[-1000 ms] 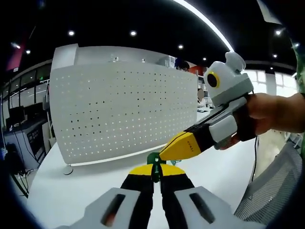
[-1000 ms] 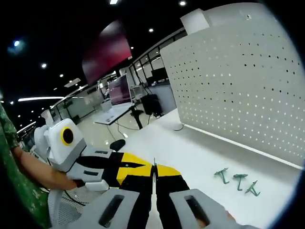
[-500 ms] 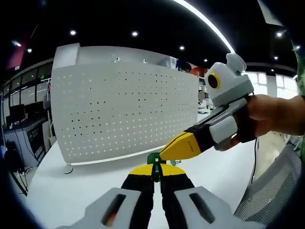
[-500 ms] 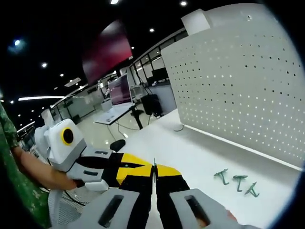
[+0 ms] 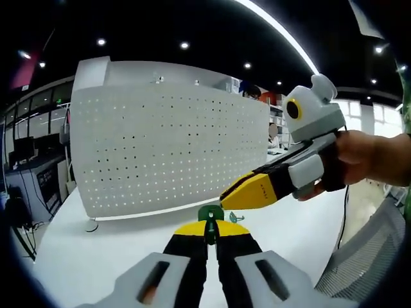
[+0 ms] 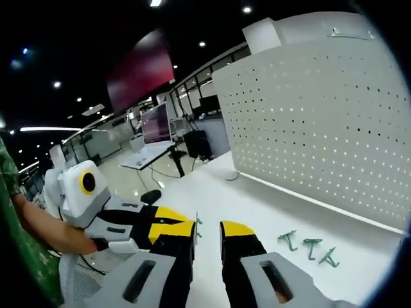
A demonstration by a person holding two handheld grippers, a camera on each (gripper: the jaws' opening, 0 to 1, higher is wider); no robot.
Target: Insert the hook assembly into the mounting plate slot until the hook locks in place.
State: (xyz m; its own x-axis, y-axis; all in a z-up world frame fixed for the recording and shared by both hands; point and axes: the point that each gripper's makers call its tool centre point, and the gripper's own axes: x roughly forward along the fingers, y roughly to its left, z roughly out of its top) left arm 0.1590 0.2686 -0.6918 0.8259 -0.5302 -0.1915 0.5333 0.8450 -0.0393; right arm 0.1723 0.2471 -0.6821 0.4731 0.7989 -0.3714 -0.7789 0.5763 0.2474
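We see a small green hook point(image 5: 209, 213) pinched between the yellow tips of the left gripper point(image 5: 210, 229), whose jaws are pressed together on it, low in the middle of the left gripper view. In the right gripper view a thin green piece of this hook point(image 6: 198, 226) shows just beside the left gripper's point(image 6: 168, 226) yellow tip. Behind the hook, farther on the table, stands the white mounting plate point(image 5: 168, 147), an upright perforated panel with many rows of small holes; the hook is near its lower edge in the view, but we cannot tell how far apart they really are.

The right gripper point(image 5: 226, 199) comes in from the right in the left gripper view, held by a person's hand point(image 5: 367, 160), and its yellow tips are just above and right of the hook, not touching it. In the right gripper view the right gripper's point(image 6: 207, 231) jaws are spread, with a clear gap and nothing between them.

On the white table point(image 6: 257, 208), to the right, three more green hooks point(image 6: 308, 247) lie side by side in front of the mounting plate point(image 6: 321, 128). A mesh chair back point(image 5: 359, 256) is at the near right.
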